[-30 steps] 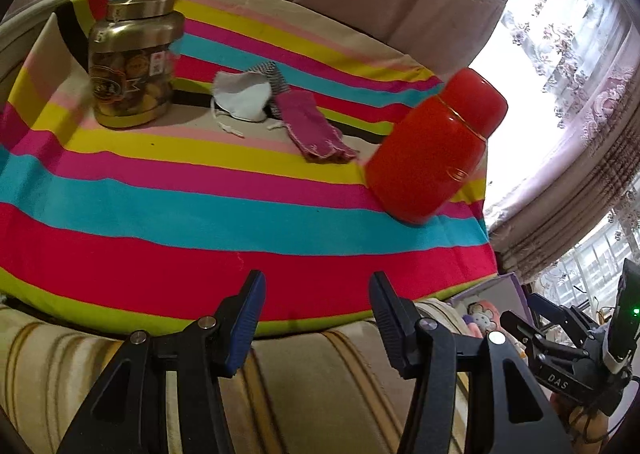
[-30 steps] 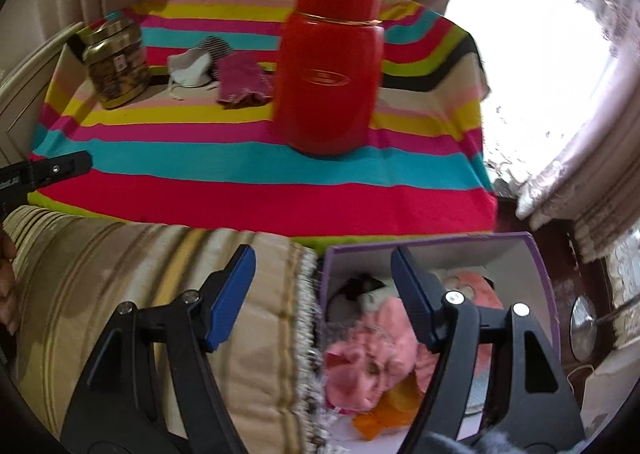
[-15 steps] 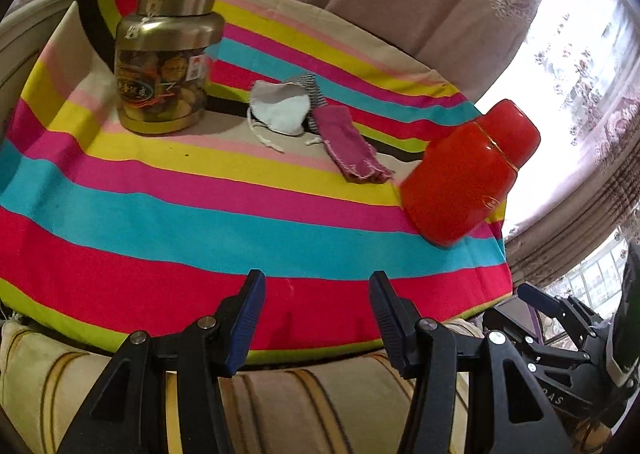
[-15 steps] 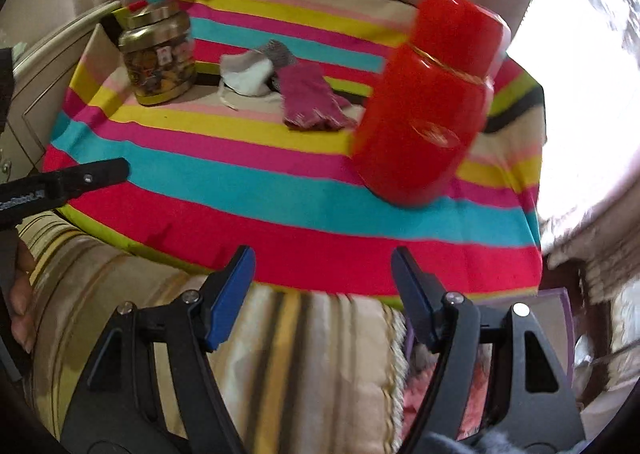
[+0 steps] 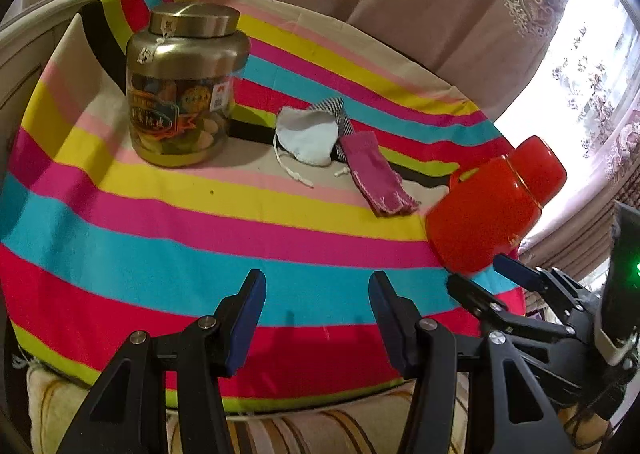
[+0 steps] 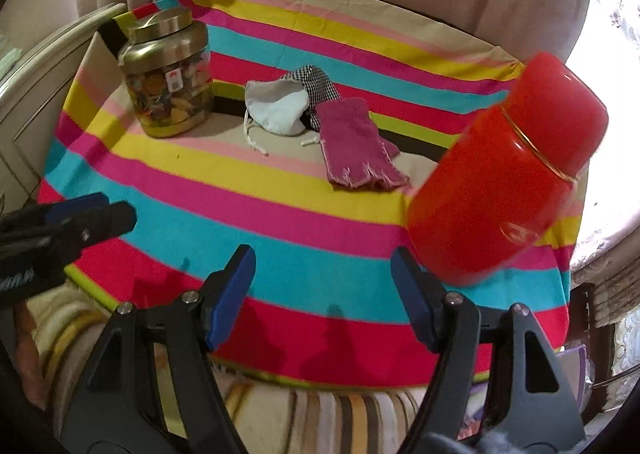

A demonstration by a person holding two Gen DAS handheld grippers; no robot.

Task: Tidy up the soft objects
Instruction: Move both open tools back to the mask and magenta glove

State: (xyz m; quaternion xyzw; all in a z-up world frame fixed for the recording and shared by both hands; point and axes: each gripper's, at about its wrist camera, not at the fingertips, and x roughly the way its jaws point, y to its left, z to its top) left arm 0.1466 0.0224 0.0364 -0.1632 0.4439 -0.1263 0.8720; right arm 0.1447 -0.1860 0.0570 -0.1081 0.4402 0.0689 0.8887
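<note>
A white cloth pouch with drawstrings (image 5: 307,137) (image 6: 280,109), a black-and-white checked cloth (image 5: 338,115) (image 6: 314,85) behind it and a magenta glove (image 5: 376,171) (image 6: 354,145) lie together at the far middle of the striped table. My left gripper (image 5: 317,308) is open and empty over the table's near edge. My right gripper (image 6: 323,290) is open and empty, also over the near edge, to the right of the left one. The soft things lie well ahead of both.
A gold-lidded glass jar (image 5: 182,85) (image 6: 168,73) stands at the far left. A red flask (image 5: 492,209) (image 6: 504,169) stands at the right, close to my right gripper. The striped tablecloth (image 5: 160,238) covers the table. A striped cushion (image 6: 320,418) lies below; curtains hang behind.
Both grippers have moved forward and up from the cushion and the purple box toward the table. The table's objects look nearer. Both jaws stayed open.
</note>
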